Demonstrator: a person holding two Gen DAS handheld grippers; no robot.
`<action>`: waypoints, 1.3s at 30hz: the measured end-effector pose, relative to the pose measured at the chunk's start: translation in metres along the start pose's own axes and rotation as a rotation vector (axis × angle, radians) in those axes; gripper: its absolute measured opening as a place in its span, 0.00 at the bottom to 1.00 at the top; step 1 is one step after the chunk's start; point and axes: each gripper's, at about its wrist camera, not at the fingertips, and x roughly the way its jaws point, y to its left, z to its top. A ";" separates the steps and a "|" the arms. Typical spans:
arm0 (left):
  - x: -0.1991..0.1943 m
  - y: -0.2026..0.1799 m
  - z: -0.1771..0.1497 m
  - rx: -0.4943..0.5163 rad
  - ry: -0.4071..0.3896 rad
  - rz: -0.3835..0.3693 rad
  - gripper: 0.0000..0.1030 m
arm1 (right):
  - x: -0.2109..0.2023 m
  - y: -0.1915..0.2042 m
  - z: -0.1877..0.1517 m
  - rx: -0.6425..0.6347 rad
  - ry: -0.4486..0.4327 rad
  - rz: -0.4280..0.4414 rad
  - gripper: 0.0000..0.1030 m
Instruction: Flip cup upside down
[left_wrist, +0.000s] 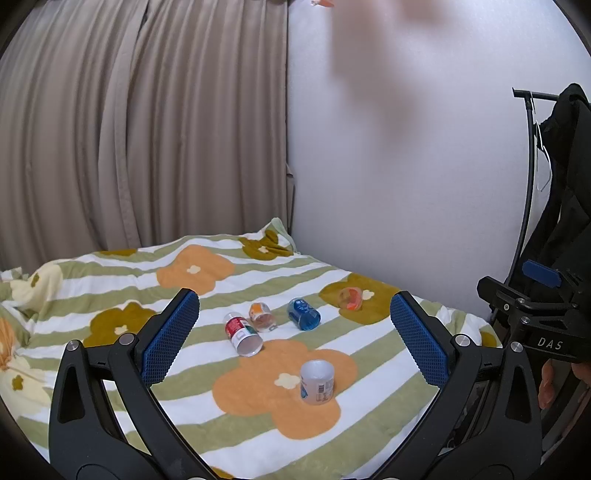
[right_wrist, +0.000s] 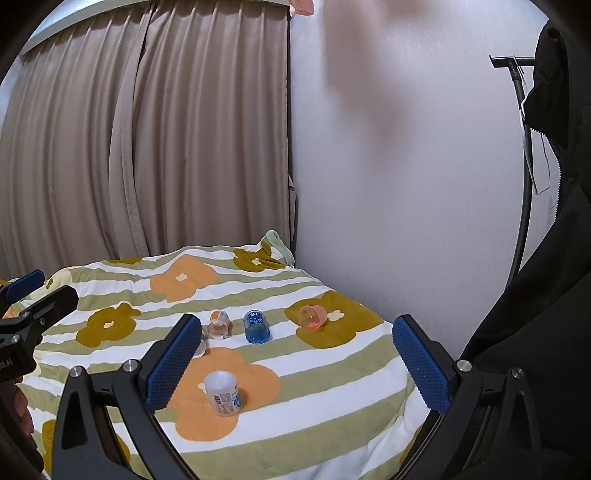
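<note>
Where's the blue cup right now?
The blue cup lies on its side on the striped blanket, far from both claws, between the small orange-labelled cup on its left and the orange cup on its right.

The bed cover (left_wrist: 280, 413) has green and white stripes with orange, olive and cream flowers. On it lie a whitish cup (left_wrist: 317, 382), a red-and-white cup (left_wrist: 242, 332), a clear cup with an orange label (left_wrist: 261, 314), a blue cup (left_wrist: 303, 314) and an orange-pink cup (left_wrist: 351, 298). The curtain (left_wrist: 147, 129) is beige, and both claws' pads (left_wrist: 170, 339) are blue on black.
</note>
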 end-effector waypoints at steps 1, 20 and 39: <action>0.000 0.001 0.000 0.001 0.000 0.001 1.00 | 0.000 0.000 0.000 0.000 0.000 0.001 1.00; 0.002 0.005 0.000 0.002 -0.005 0.000 1.00 | 0.001 -0.002 0.000 0.004 -0.003 -0.002 1.00; 0.002 0.005 0.000 0.017 -0.024 0.015 1.00 | -0.001 0.000 0.005 0.003 -0.004 -0.006 1.00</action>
